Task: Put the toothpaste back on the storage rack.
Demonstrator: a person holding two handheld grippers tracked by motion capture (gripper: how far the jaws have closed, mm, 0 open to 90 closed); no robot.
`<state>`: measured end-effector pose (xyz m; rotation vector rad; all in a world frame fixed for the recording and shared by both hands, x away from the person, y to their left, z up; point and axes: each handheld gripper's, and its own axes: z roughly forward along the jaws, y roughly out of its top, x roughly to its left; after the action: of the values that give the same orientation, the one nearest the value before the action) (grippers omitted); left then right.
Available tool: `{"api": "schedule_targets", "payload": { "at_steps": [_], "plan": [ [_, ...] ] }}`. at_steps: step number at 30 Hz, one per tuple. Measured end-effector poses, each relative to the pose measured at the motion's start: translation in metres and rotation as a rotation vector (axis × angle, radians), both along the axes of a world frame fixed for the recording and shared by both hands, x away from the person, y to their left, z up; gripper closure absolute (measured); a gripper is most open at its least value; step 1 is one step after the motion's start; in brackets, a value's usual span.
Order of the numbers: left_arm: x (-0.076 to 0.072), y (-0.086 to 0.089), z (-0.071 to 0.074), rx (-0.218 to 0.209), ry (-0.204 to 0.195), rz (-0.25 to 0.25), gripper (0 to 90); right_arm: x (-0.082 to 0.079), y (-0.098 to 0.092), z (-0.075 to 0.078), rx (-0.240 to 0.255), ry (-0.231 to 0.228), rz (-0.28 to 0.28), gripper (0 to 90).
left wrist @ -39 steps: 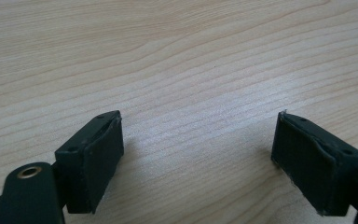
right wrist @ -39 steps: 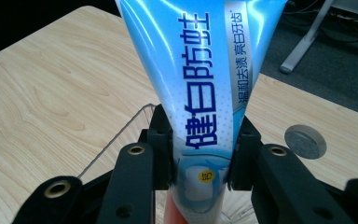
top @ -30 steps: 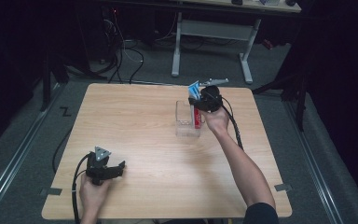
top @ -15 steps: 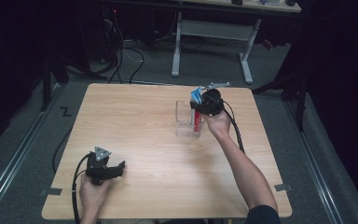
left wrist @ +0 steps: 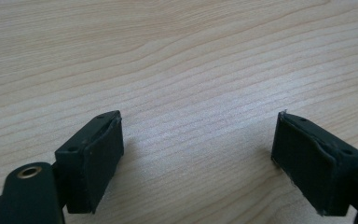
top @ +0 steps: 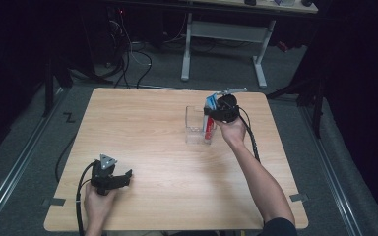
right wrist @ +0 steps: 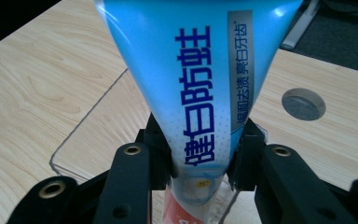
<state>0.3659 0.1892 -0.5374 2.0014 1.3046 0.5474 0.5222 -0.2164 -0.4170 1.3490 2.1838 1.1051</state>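
1. Apparently, the step in hand was standing a toothpaste tube [right wrist: 200, 88] in a clear plastic box [top: 196, 126] toward the far right of the desk [top: 157, 196].
2. The right hand-held gripper [top: 215, 111] hung over the box's right side with its jaws closed on the tube's lower part; in the right gripper view the black pads [right wrist: 161, 154] sat against both sides of the blue tube.
3. Those jaws had just been easing apart with the tube between them, though the pads looked to be touching it, so I judged the release begun and not finished.
4. The tube stood nearly upright, its red lower end [top: 208, 132] down inside the box and its blue upper part [top: 210, 102] rising above the rim.
5. The left hand-held gripper [left wrist: 198, 154] rested on the near left of the desk, well apart from the box, its jaws spread wide with bare wood between them.
6. Next, the move probably called for spreading the right jaws until both pads cleared the tube, then lifting straight up so neither pad dragged it.
7. One risk, in my judgement, was that the tube could lean or tip the light box if the gripper pulled away sideways.
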Motion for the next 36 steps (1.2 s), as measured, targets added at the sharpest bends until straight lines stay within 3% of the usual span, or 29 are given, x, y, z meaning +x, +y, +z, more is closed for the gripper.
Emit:
{"api": "schedule_targets", "payload": {
  "at_steps": [17, 22, 36],
  "plan": [
    [0.0000, 0.0000, 0.0000, 0.000, 0.000, 0.000, 17.2, 0.0015, -0.0035, -0.0006, -0.053, -0.027, -0.066, 60.8],
    [0.0000, 0.0000, 0.0000, 0.000, -0.001, 0.000, 17.1, 0.0010, 0.0003, -0.0009, -0.105, -0.046, -0.082, 57.4],
    [0.0000, 0.0000, 0.0000, 0.000, 0.000, 0.000, 17.1, -0.0042, -0.0061, 0.0071, -0.066, -0.058, -0.102, 44.3]
  ]
}}
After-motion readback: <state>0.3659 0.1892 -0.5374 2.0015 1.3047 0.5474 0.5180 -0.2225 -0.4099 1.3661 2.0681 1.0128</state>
